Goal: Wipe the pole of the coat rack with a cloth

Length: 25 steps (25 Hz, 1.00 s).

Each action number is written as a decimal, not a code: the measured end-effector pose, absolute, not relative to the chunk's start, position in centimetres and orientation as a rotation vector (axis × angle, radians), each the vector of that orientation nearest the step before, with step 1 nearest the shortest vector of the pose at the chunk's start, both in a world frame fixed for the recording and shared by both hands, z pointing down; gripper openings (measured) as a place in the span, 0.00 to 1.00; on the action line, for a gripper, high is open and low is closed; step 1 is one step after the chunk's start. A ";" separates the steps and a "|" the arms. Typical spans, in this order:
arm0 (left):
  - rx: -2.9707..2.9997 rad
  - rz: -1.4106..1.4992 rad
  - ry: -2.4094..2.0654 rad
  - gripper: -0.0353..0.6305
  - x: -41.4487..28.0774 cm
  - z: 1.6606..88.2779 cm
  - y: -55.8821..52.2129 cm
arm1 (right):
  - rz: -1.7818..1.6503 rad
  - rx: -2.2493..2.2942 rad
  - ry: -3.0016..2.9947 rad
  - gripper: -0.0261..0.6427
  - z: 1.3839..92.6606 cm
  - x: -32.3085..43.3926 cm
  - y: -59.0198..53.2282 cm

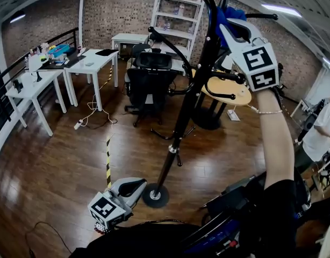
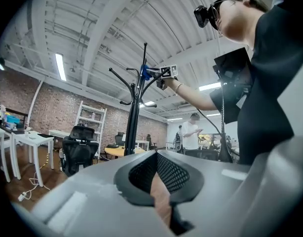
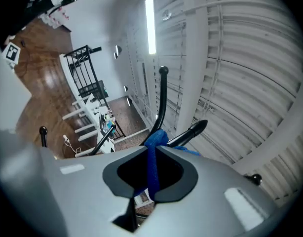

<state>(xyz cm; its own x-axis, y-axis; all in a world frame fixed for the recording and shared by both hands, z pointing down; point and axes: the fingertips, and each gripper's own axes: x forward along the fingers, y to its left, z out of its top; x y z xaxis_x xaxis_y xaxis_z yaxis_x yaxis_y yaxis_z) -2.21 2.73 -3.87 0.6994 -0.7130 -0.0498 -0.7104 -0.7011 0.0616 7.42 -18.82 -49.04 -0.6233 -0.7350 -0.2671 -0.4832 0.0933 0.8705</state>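
Right gripper (image 1: 228,32) holds cloth (image 1: 221,14) beside upright pole (image 1: 186,106).

The person wears a black short-sleeved top (image 1: 279,203), a thin bracelet (image 1: 267,112) and a black headset (image 2: 205,15), while the left gripper (image 1: 135,186) and right gripper (image 1: 225,23) are grey, each with a white cube of black square markers.

Looked steeply down from the head. Aimed up from low in the left gripper view, sat close to the top in the right. Shared the coat rack (image 1: 184,112) across all three.
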 end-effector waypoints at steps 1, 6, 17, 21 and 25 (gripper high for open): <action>2.864 -0.099 -1.198 0.06 -2.1 -3.8 2.8 | -1.530 1.209 -2.173 0.09 -48.7 7.6 -18.7; 2.846 -0.069 -1.236 0.06 -2.8 -3.7 3.3 | -1.399 1.102 -2.396 0.09 -46.5 8.5 -18.1; 2.829 0.006 -1.228 0.06 -2.6 -3.2 3.7 | -0.996 0.870 -2.726 0.09 -36.4 11.6 -17.5; 2.848 0.012 -1.199 0.06 -1.7 -3.4 3.5 | -0.932 0.885 -2.818 0.09 -34.1 11.8 -18.1; 2.888 0.003 -1.153 0.06 -0.2 -3.8 3.8 | -1.046 0.867 -2.790 0.09 -32.8 11.2 -16.5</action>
<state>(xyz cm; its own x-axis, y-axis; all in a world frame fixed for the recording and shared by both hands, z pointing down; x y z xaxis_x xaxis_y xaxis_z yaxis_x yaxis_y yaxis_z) -0.22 3.83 -3.77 0.7253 -0.6883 0.0135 -0.6884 -0.7248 0.0291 11.16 -16.49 -32.82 -0.8433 -0.5150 -0.1539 -0.4892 0.6167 0.6167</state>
